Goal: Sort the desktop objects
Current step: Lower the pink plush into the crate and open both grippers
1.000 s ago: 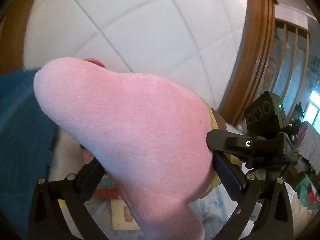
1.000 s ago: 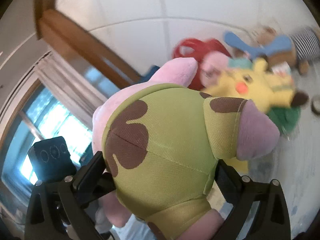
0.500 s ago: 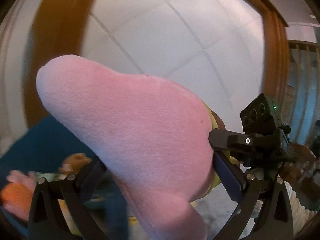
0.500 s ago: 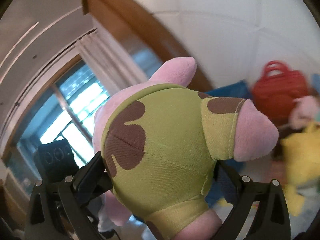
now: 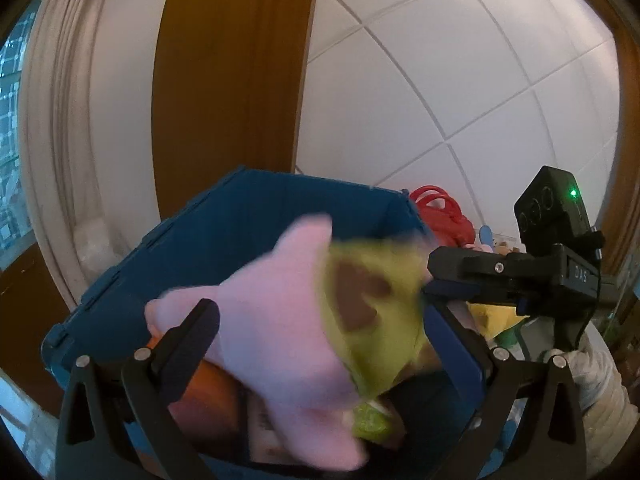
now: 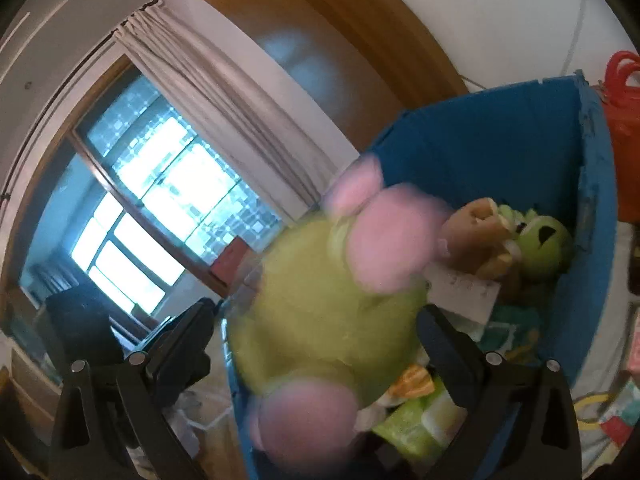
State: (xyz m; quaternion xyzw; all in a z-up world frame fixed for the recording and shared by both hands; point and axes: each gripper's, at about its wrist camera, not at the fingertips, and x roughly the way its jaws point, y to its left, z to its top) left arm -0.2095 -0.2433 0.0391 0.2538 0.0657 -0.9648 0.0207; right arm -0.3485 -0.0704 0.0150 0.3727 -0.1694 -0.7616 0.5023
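Observation:
A pink star plush in green shorts with brown patches (image 5: 288, 320) (image 6: 332, 304) is motion-blurred and hangs over the open blue bin (image 5: 280, 208) (image 6: 500, 140). It looks smaller than before and sits beyond the fingertips. My left gripper (image 5: 320, 312) is open, its fingers wide apart on either side of the plush. My right gripper (image 6: 316, 320) is open too, with a gap showing between its left finger and the plush. The right gripper's body (image 5: 560, 272) shows at the right of the left wrist view.
The bin holds a green frog plush (image 6: 544, 244), a brown plush (image 6: 476, 224), a paper tag and an orange item (image 5: 208, 396). A red bag (image 5: 440, 216) stands behind the bin. A wooden pillar (image 5: 232, 80), curtain and window (image 6: 152, 200) lie beyond. A white knit sleeve (image 5: 600, 380) is at right.
Both grippers swung left over the blue bin. The plush, held tight and sharp before, has left both grips and is dropping blurred toward the bin.

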